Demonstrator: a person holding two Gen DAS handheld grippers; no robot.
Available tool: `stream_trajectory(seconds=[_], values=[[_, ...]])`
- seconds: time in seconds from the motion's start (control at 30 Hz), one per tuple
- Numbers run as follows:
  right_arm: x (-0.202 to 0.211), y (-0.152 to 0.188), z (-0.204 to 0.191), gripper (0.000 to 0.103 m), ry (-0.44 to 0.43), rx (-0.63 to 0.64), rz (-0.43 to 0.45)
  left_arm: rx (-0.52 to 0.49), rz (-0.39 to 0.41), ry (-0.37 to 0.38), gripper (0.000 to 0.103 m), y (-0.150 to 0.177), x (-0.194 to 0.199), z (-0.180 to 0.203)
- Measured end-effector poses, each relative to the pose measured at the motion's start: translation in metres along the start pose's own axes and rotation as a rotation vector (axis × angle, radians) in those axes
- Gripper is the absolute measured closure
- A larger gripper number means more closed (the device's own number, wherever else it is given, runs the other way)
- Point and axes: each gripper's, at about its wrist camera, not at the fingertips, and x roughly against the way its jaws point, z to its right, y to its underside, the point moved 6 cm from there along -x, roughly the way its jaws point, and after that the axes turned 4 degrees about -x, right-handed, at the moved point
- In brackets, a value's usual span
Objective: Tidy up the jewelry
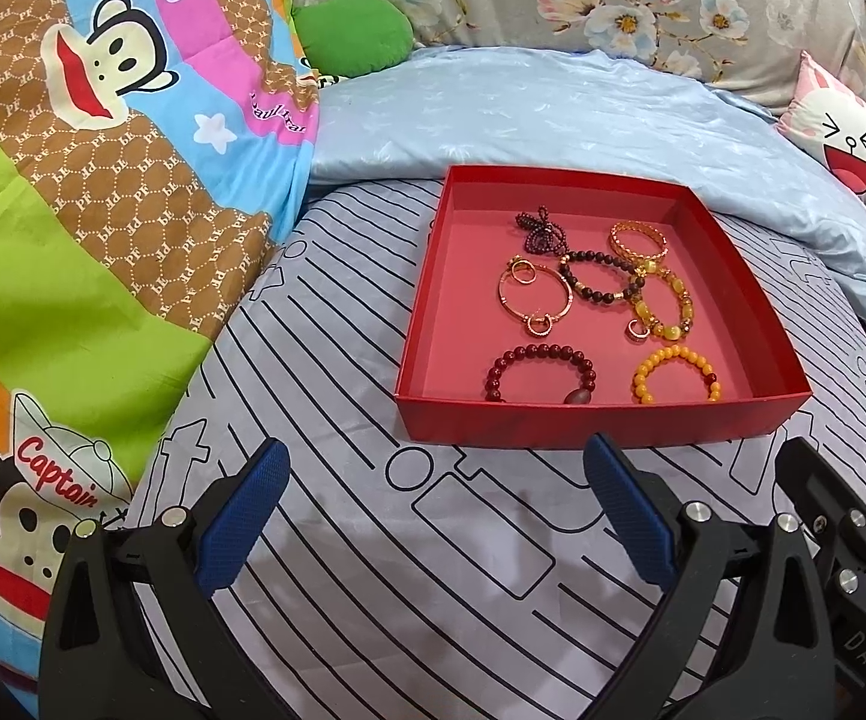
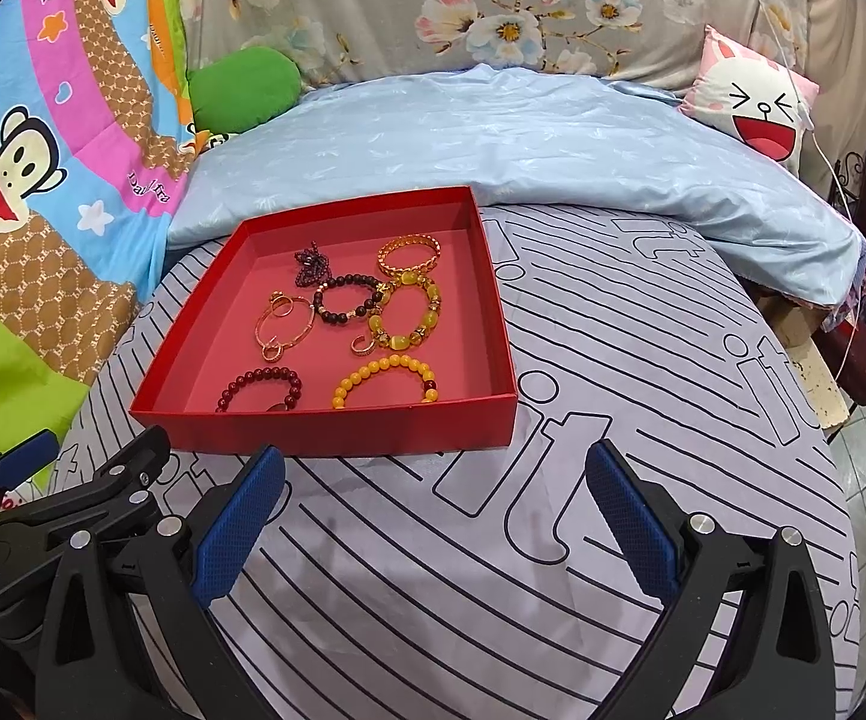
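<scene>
In the left wrist view, the left gripper [image 1: 436, 492] is wide open and holds nothing. All jewelry lies inside the red tray [image 1: 589, 420] ahead on the striped sheet [image 1: 343, 360]; sorting seems mostly done, or not begun.

In the right wrist view, the right gripper [image 2: 436, 495] is also wide open and empty. The tray wall is near; the free room is to the right

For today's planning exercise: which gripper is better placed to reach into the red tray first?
Probably left. The left gripper is open and points almost straight at the red tray. The right gripper, also open, has the tray off to its left, so it would have to swing across.
</scene>
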Motion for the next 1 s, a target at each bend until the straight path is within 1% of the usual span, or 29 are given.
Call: stream_trajectory(seconds=[1.0], values=[[-0.0010, 0.0009, 0.0020, 0.006, 0.008, -0.004, 0.004, -0.006, 0.000, -0.004, 0.011, -0.0010, -0.0016, 0.0031]])
